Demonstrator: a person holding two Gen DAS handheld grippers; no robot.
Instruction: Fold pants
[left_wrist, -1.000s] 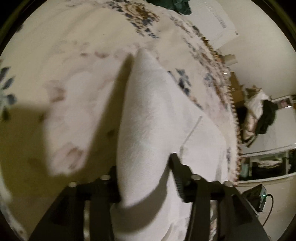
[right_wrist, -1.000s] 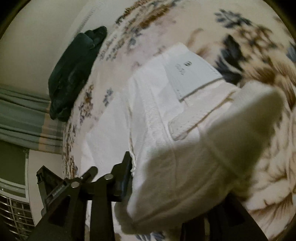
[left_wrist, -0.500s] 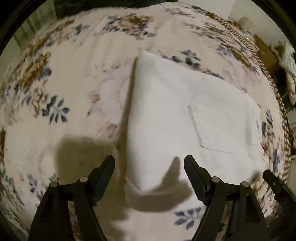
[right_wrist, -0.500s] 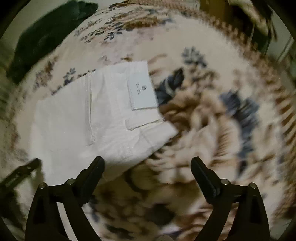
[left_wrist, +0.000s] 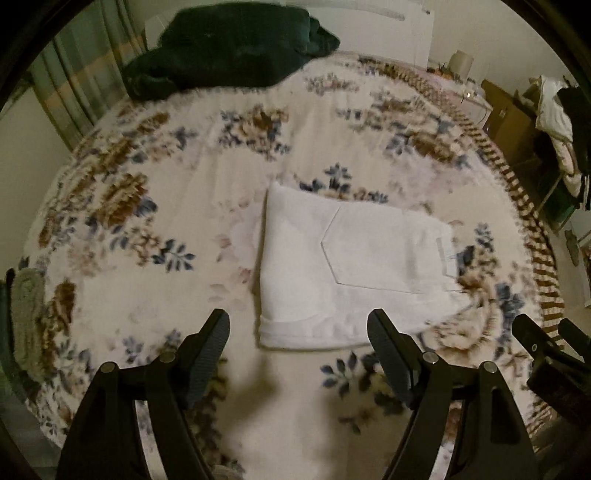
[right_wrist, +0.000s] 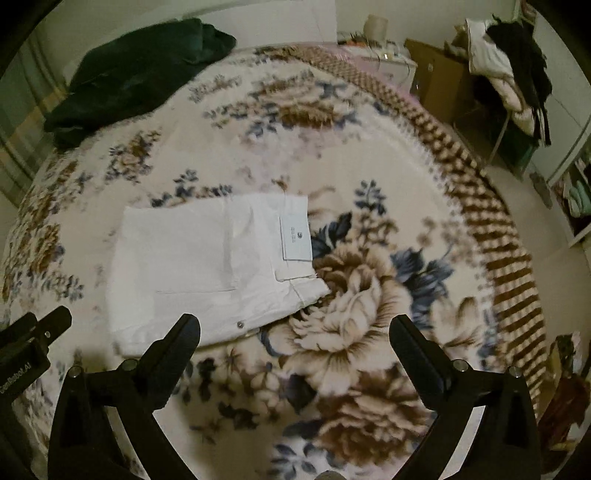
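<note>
1. My left fingers are spread wide and hold nothing; both black tips hang above the bed, just short of the near edge of the pants.
2. My right fingers are also spread wide and empty, with the left tip over the near corner of the pants and the right tip over a big printed flower.
3. Each camera catches a bit of the other tool at the edge of its view; I count two pairs of fingers, mine, and no others.
4. There is one pair of white pants, folded into a compact rectangle and lying flat on the bed, touching neither pair of fingers.
5. On the top face of the pants I see one back pocket, one light waistband patch and one small metal rivet.
6. The pants rest on one floral blanket in cream, brown and blue, which covers the bed; its brown checked border runs along the right side.
7. One dark green garment lies bunched at the far end of the bed, well apart from the pants.
8. One grey-green knitted item sits at the left edge of the bed in the left view.
9. Beyond the bed, on the right, a heap of light and dark clothes hangs over some furniture, next to a brown cardboard box; I cannot see inside it.
</note>
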